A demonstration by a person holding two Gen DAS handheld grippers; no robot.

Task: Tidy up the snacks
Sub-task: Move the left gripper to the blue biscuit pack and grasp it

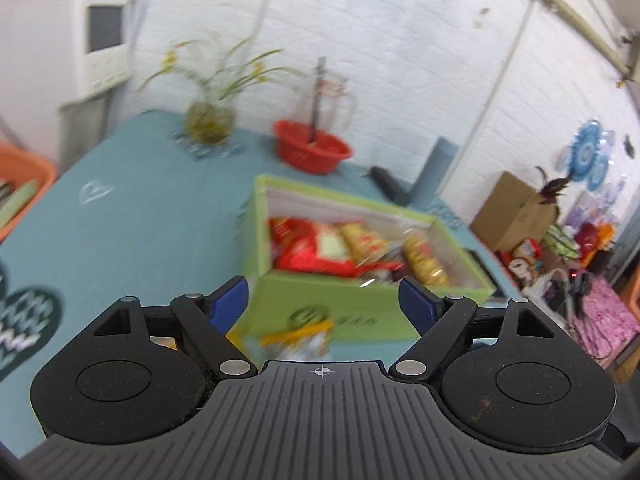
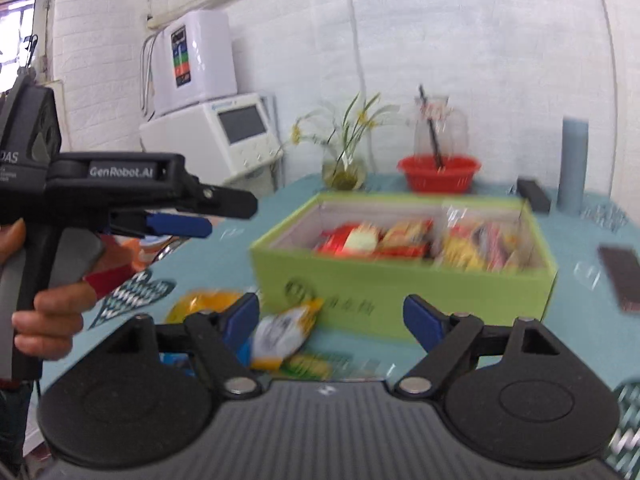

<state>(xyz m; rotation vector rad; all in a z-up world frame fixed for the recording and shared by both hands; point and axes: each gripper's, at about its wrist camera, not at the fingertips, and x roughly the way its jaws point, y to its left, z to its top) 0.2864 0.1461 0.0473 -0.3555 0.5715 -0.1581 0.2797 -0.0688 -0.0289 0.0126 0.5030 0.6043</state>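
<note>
Both tongs, left (image 1: 323, 298) and right (image 2: 331, 318), open and empty; green box (image 2: 400, 280) of snack packets (image 2: 400, 240) on teal tabletop (image 1: 160, 216).

White lettering "GenRobot.AI" runs along the black plastic body of the left gripper (image 2: 188, 220), at about nine o'clock in the right wrist view. Beside it, on the grey housing at the frame's edge, stands "DAS" (its start cut off). The logo on the lime-green cardboard box (image 2: 400, 296) is too blurred to read.

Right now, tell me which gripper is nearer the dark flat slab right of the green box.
Right. The right gripper is left of the dark slab, before the green box; the left gripper hangs farther left.
</note>
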